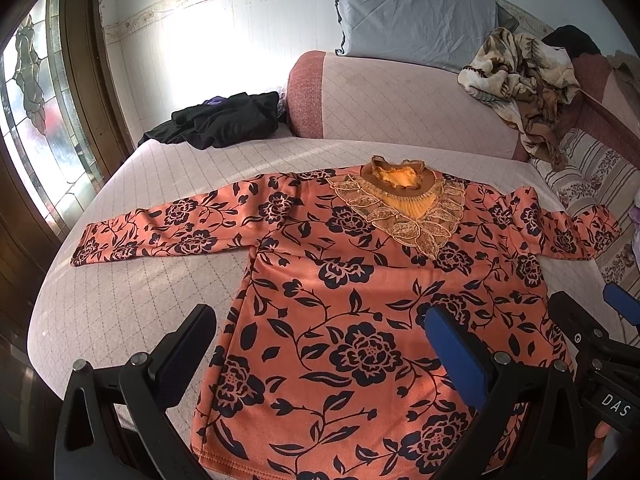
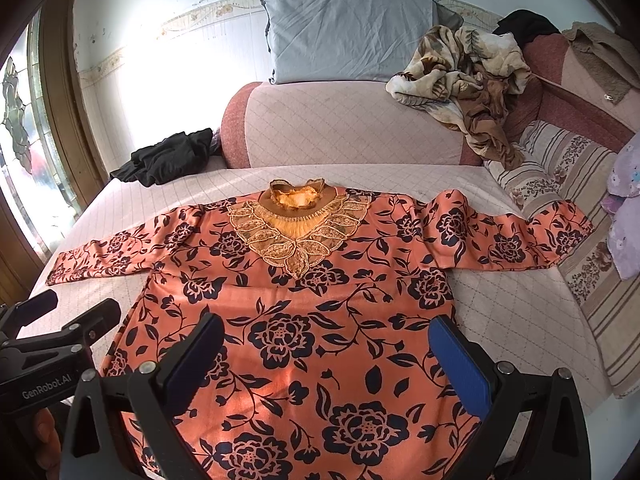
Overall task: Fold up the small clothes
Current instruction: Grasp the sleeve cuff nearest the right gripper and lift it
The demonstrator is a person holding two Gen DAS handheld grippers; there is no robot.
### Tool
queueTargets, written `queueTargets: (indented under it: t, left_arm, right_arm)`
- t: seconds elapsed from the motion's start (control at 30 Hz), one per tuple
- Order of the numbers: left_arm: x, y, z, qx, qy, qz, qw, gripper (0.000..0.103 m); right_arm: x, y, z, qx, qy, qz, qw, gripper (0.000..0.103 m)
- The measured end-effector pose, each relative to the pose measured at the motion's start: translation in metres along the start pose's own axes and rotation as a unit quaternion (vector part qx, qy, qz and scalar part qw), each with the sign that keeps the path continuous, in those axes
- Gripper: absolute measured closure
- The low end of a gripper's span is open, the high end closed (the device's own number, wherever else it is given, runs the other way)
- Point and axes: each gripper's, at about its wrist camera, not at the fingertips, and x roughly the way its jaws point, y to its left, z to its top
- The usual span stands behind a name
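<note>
An orange long-sleeved top with dark blue flowers (image 1: 360, 280) lies flat and face up on the bed, both sleeves spread out, lace collar (image 1: 396, 200) at the far end. It also fills the right wrist view (image 2: 312, 312). My left gripper (image 1: 320, 336) is open and empty, hovering over the top's lower left part near the hem. My right gripper (image 2: 326, 346) is open and empty over the lower right part. The right gripper shows at the edge of the left wrist view (image 1: 592, 320); the left gripper shows in the right wrist view (image 2: 60, 320).
The top lies on a pale quilted bed cover (image 1: 160, 280). A black garment pile (image 1: 224, 120) sits at the far left. A bolster (image 1: 400, 100) with a grey pillow (image 1: 408, 16) and a crumpled floral blanket (image 1: 520, 76) is behind. A striped cushion (image 2: 580, 240) is on the right.
</note>
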Motion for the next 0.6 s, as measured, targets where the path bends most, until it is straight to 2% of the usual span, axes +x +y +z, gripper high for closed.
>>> queueTargets:
  t: [0.1, 0.2, 0.27, 0.37, 0.47, 0.6]
  left_arm:
    - [0.009, 0.011, 0.0, -0.011, 0.01, -0.007, 0.9999, 0.0]
    - [0.034, 0.042, 0.0, -0.054, 0.044, -0.018, 0.9974, 0.0]
    - [0.055, 0.075, -0.004, -0.104, 0.068, -0.025, 0.9919, 0.0]
    - [0.081, 0.125, -0.013, -0.162, 0.084, 0.005, 0.9832, 0.0]
    - [0.1, 0.166, -0.02, -0.198, 0.095, 0.047, 0.9745, 0.0]
    - [0.121, 0.205, -0.026, -0.225, 0.11, 0.09, 0.9639, 0.0]
  right_arm:
    - [0.006, -0.007, 0.001, 0.008, 0.006, 0.011, 1.0, 0.0]
    - [0.017, -0.041, 0.001, 0.049, 0.018, 0.032, 0.998, 0.0]
    - [0.028, -0.083, 0.0, 0.11, 0.026, 0.046, 0.993, 0.0]
    - [0.049, -0.171, -0.002, 0.223, 0.016, 0.056, 0.973, 0.0]
    - [0.077, -0.267, 0.001, 0.311, 0.015, -0.012, 0.95, 0.0]
    - [0.112, -0.378, 0.022, 0.366, 0.006, -0.113, 0.924, 0.005]
